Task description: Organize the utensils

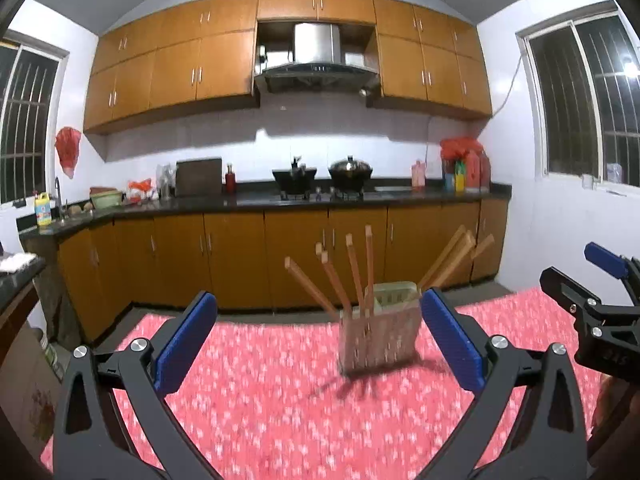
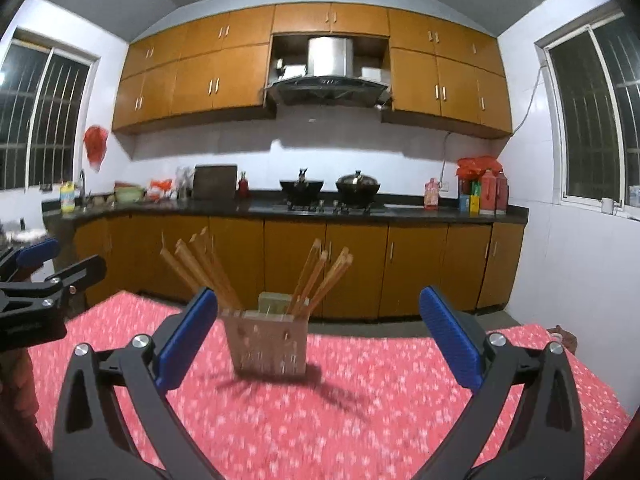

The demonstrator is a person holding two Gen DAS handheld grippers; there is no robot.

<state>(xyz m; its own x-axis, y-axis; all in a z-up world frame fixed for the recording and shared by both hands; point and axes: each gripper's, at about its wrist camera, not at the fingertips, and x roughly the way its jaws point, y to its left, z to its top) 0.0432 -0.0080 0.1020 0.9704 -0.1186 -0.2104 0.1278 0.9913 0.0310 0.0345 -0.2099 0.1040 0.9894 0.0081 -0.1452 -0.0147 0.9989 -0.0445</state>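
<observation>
Wooden chopsticks (image 2: 200,268) fan out of a boxy slotted holder (image 2: 266,344), blurred, at twelve o'clock on my red speckled tablecloth (image 2: 360,420). My right gripper (image 2: 320,340) gapes wide with nothing in it; left gripper (image 1: 320,344) likewise, the holder past its blue ribbed pads (image 1: 450,340). Black frames cut off below.
</observation>
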